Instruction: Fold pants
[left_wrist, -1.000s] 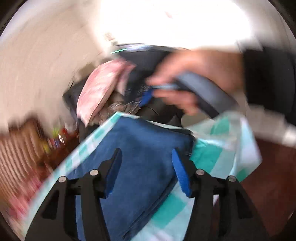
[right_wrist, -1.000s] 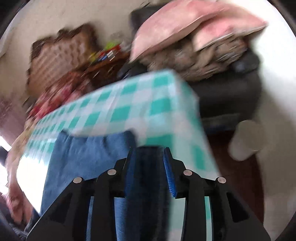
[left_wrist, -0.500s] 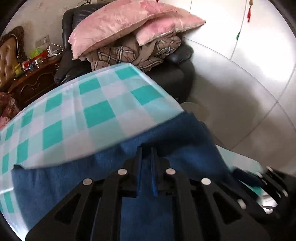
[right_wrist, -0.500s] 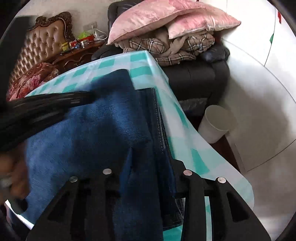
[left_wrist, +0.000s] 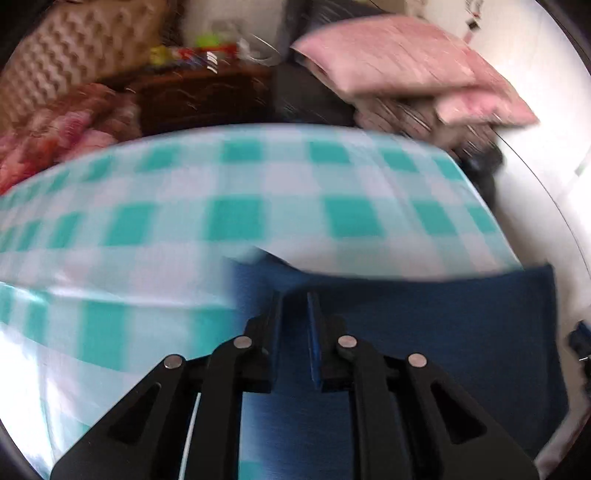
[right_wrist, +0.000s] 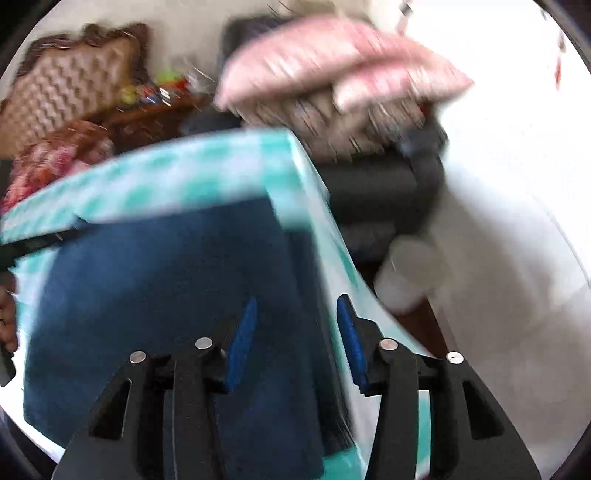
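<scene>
**Folded blue pants at the table's right edge, both grippers just loosening**

Both wrist views motion-blurred. Table (left_wrist: 110, 229) carries a teal-and-white checked cloth. Blue pants (right_wrist: 155, 295) lie folded into a thick rectangular stack on the near right part of the table, right side of the stack running along the right table edge, far end stopping short of the far right corner. In the left wrist view the pants (left_wrist: 443, 317) fill the lower right, with bare checked cloth to the left and beyond.

Left gripper (left_wrist: 295, 306): jaws stand a narrow slit apart, having just eased open a little from nearly closed. They sit over the near left part of the stack; denim shows in the gap, but blur hides whether the pads pinch any cloth, so cannot tell whether it grips.

Right gripper (right_wrist: 295, 325): jaws visibly parted, just been opening. The stack's right border lies between the blue pads (right_wrist: 243, 332), the right pad over the cloth strip at the table edge. Pads are clear of the fabric, nothing clamped.

The black tip of the left gripper also shows in the right wrist view, reaching in from the left frame edge to the stack's far left corner; part of a hand (right_wrist: 7, 314) is at that frame edge below it.

Background: pink pillows (left_wrist: 406, 62) piled on plaid fabric on a dark armchair (right_wrist: 388, 184), white cup-like bin (right_wrist: 406, 273) on the floor right of the table, tufted headboard (left_wrist: 74, 48), wooden nightstand (left_wrist: 203, 96) with clutter, red floral bedding (left_wrist: 55, 125).
</scene>
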